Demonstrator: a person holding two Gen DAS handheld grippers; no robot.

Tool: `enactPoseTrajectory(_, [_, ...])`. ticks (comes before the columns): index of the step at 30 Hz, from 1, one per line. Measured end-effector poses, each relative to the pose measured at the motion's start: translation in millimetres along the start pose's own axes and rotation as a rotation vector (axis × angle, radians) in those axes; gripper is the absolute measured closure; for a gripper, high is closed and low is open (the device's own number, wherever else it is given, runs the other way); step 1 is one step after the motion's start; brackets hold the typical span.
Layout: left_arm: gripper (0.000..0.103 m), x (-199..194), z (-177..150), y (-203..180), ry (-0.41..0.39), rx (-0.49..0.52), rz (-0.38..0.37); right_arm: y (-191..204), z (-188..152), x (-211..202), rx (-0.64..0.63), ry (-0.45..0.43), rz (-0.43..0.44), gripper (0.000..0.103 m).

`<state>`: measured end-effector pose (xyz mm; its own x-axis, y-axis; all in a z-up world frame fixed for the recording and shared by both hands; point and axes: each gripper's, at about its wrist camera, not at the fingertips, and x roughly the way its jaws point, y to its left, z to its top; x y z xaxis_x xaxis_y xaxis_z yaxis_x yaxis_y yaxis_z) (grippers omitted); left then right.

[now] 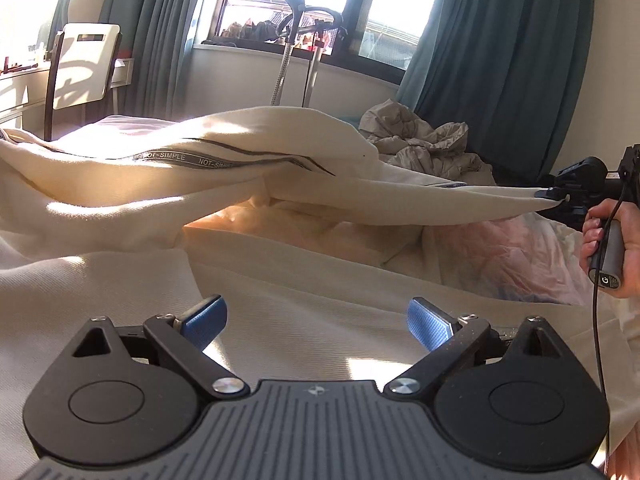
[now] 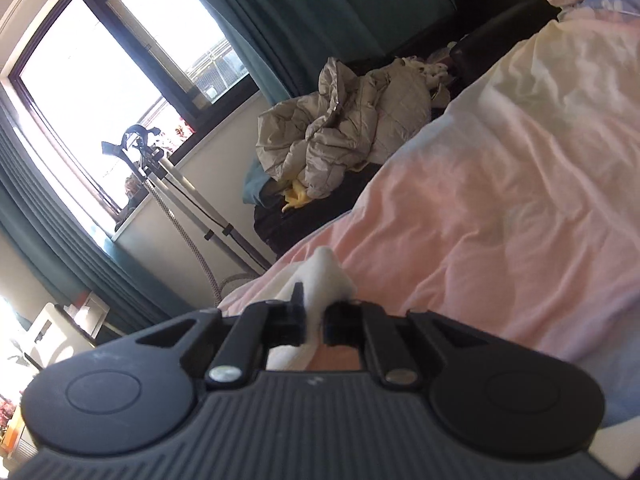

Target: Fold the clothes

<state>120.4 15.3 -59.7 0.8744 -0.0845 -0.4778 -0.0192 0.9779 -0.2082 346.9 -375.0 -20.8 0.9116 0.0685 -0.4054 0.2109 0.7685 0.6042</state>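
Left tool [image 1: 316, 326]: blue pads spread apart, holding nothing, poised over the cream garment [image 1: 248, 168] on the bed [image 2: 500, 184]. Right tool [image 2: 316, 314]: clamped on the garment's corner, stretching it taut above the pink bedding.

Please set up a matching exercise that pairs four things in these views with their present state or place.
Things:
1. left gripper
2. right gripper
3. cream garment
4. grey jacket

States or places:
A. crumpled in a heap near the curtain
B. stretched out above the bed, one end pinched
C. open, blue pads apart, holding nothing
D. shut on a white fold of cloth

Pairs: 1-C, 2-D, 3-B, 4-A
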Motion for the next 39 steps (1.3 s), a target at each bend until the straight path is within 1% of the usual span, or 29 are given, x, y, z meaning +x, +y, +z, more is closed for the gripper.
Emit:
enactPoseTrajectory(2, [0.005, 0, 0, 0, -0.001, 0.002, 0.000, -14, 19, -7, 0.000, -0.030, -0.035, 0.095])
enactPoseTrajectory(4, [0.005, 1, 0, 0, 0.005, -0.001, -0.002, -37, 36, -17, -0.007, -0.065, -0.099, 0.095])
enactPoseTrajectory(5, [0.005, 2, 0, 1, 0.010, -0.003, -0.003, -52, 43, -21, 0.011, -0.071, -0.135, 0.095])
enactPoseTrajectory(7, [0.005, 4, -1, 2, 0.020, -0.007, -0.003, -88, 48, -28, 0.069, -0.047, -0.187, 0.095])
enactPoseTrajectory(8, [0.005, 5, -1, 1, 0.022, -0.006, -0.005, -102, 46, -29, 0.073, -0.025, -0.214, 0.095])
enactPoseTrajectory(10, [0.005, 6, -2, 1, 0.024, -0.001, -0.004, -123, 37, -26, 0.037, 0.034, -0.270, 0.095])
enactPoseTrajectory(11, [0.005, 6, -2, 1, 0.024, 0.003, -0.002, -132, 32, -25, 0.043, 0.062, -0.282, 0.095])
enactPoseTrajectory(12, [0.005, 6, -2, 1, 0.024, 0.004, -0.001, -141, 26, -23, 0.069, 0.084, -0.286, 0.095])
enactPoseTrajectory(13, [0.005, 6, -2, 1, 0.024, 0.005, 0.001, -144, 25, -23, 0.087, 0.087, -0.278, 0.095])
enactPoseTrajectory(15, [0.005, 6, -3, 1, 0.024, 0.007, 0.005, -139, 28, -28, 0.093, 0.057, -0.241, 0.095])
enactPoseTrajectory(16, [0.005, 6, -3, 1, 0.023, 0.007, 0.008, -135, 32, -31, 0.082, 0.037, -0.220, 0.095])
enactPoseTrajectory(19, [0.005, 6, -1, 0, 0.022, 0.009, 0.010, -101, 47, -50, -0.026, -0.052, -0.164, 0.095])
enactPoseTrajectory(21, [0.005, 6, -2, -1, 0.022, 0.010, 0.011, -100, 50, -56, -0.029, -0.065, -0.160, 0.095])
enactPoseTrajectory(25, [0.005, 6, -3, -2, 0.027, 0.013, 0.005, -134, 30, -52, 0.019, 0.007, -0.239, 0.095])
enactPoseTrajectory(27, [0.005, 6, -3, -2, 0.024, 0.015, 0.005, -154, 13, -52, 0.069, 0.054, -0.258, 0.095])
enactPoseTrajectory(30, [0.005, 5, -2, -4, 0.026, 0.012, -0.006, -173, 0, -59, 0.138, 0.094, -0.263, 0.090])
enactPoseTrajectory(31, [0.005, 5, -2, -5, 0.026, 0.014, -0.009, -175, -1, -66, 0.145, 0.089, -0.261, 0.085])
enactPoseTrajectory(35, [0.005, 0, -3, -10, 0.028, 0.021, -0.033, -169, 0, -109, 0.098, 0.031, -0.269, 0.072])
enactPoseTrajectory(37, [0.005, -4, -4, -12, 0.030, 0.021, -0.048, -168, 0, -135, 0.073, -0.002, -0.299, 0.068])
enactPoseTrajectory(39, [0.005, -11, -4, -15, 0.030, 0.021, -0.061, -174, -4, -166, 0.085, -0.054, -0.351, 0.061])
